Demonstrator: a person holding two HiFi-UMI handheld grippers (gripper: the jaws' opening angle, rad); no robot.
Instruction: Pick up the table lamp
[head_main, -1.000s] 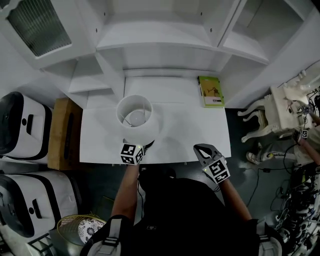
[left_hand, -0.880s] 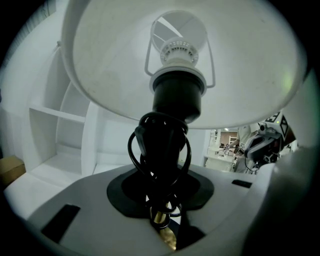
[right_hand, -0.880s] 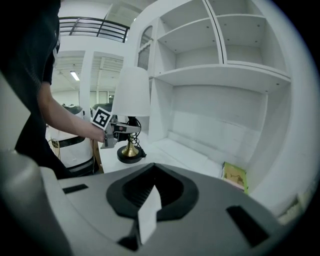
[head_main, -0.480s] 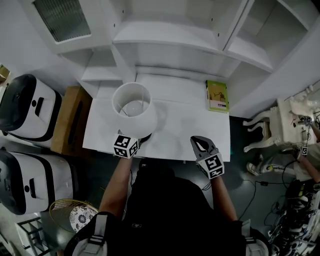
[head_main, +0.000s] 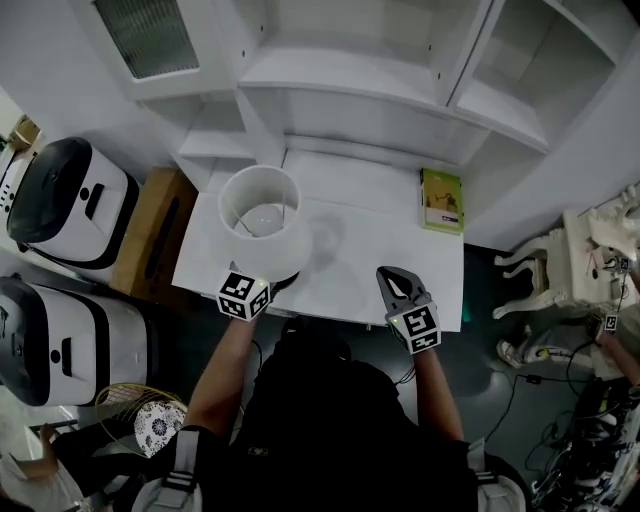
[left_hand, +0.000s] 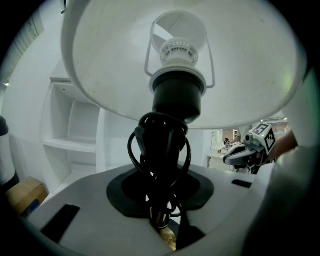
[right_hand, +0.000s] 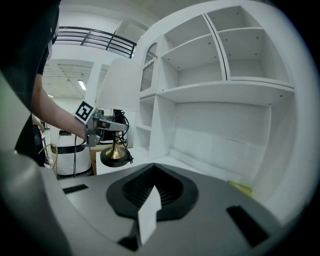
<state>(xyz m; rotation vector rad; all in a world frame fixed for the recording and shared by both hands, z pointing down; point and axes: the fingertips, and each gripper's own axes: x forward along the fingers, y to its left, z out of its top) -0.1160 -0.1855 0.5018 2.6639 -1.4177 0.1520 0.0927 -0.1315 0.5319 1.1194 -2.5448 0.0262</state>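
Observation:
The table lamp has a wide white shade, a black socket and a gold stem with black cord wound round it. My left gripper is shut on that stem just under the socket. In the head view the left gripper sits at the shade's near edge. The right gripper view shows the lamp's gold and black base hanging slightly above the white desk. My right gripper hovers over the desk's front edge, to the right of the lamp, jaws together and empty.
A green book lies at the desk's back right. White shelves rise behind the desk. Two white appliances and a brown box stand to the left. A white ornate chair stands at the right.
The lamp has risen with my left gripper, and its shade looks larger and nearer in the head view. My right gripper has lifted a little and stays empty.

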